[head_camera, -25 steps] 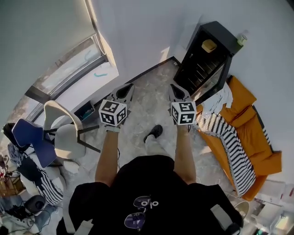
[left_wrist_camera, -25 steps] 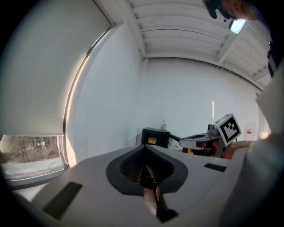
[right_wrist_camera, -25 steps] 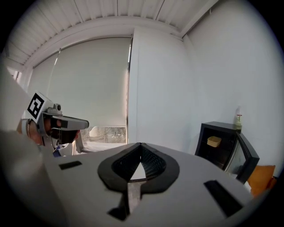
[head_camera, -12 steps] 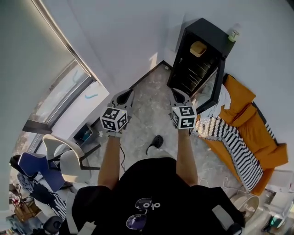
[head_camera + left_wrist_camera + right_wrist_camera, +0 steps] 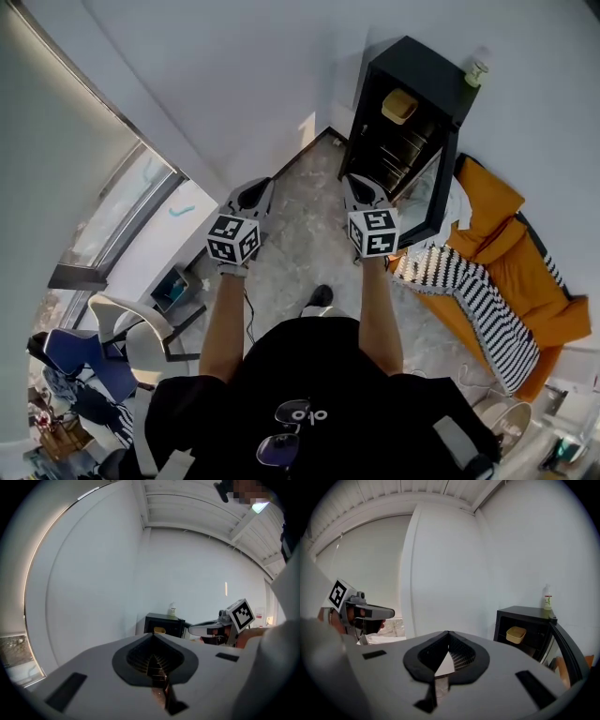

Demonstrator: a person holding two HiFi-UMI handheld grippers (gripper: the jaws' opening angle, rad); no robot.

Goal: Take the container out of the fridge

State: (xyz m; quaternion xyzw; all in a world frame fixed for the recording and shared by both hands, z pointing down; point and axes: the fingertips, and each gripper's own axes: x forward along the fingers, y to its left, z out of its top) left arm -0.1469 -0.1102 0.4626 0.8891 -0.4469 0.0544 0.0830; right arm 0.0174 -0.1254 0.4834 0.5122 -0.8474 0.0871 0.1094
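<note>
Distance remains, so left gripper (image 5: pixel 253 193) and right gripper (image 5: pixel 362 188) are held shut, empty. Yellow plastic container (image 5: pixel 400 106) is shelved in open black fridge (image 5: pixel 424 69).

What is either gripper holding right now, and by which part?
Nothing. The left gripper and right gripper are both shut and empty; the yellow container sits inside the open black fridge, untouched.

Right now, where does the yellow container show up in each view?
Head view: yellow container upper right, on the top shelf of the open black fridge.
Left gripper view: container small, near the centre, inside the fridge.
Right gripper view: container right of centre, on the fridge's upper shelf.
Shared landmark: the bottle standing on the fridge top, in all three views.
</note>
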